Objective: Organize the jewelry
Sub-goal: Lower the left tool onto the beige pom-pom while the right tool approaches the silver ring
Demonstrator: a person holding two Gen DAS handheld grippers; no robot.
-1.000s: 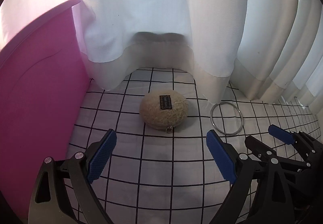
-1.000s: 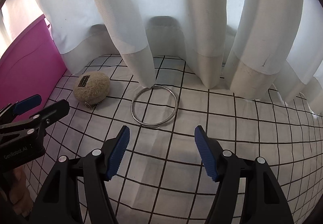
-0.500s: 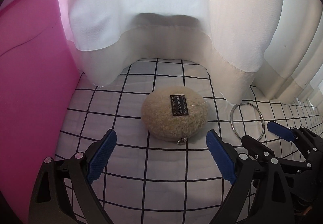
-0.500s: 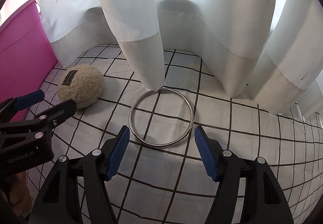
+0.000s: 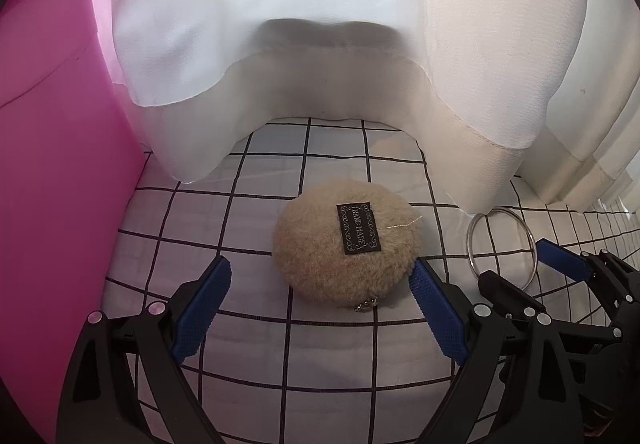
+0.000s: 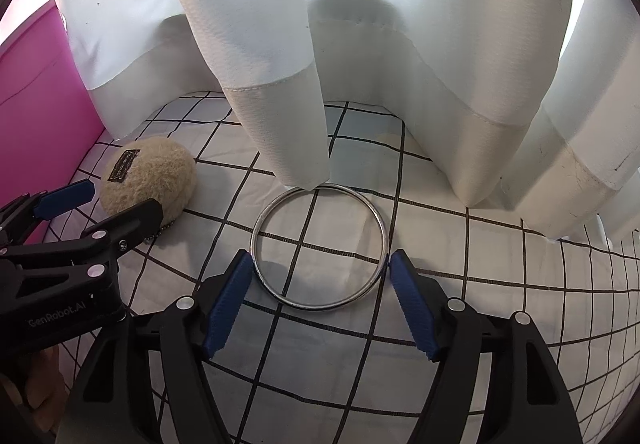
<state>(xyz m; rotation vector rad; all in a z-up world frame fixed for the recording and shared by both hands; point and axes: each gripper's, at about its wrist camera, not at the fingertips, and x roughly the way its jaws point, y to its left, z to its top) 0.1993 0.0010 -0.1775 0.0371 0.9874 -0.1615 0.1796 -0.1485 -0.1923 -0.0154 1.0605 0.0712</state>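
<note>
Jaws of both grippers are held wide open, nothing gripped.
The left gripper (image 5: 320, 308) is set astride the pouch (image 5: 346, 246) and the right gripper (image 6: 322, 300) astride the bangle (image 6: 319, 246), both on the checked cloth (image 6: 460, 284), apparently readied for pickup.

Bright daylight thru the white curtain (image 6: 400, 44) behind; soft shadows on the grid cloth (image 5: 328, 356). Sharp center, strong fisheye bend + dark vignette at corners, both views.
</note>
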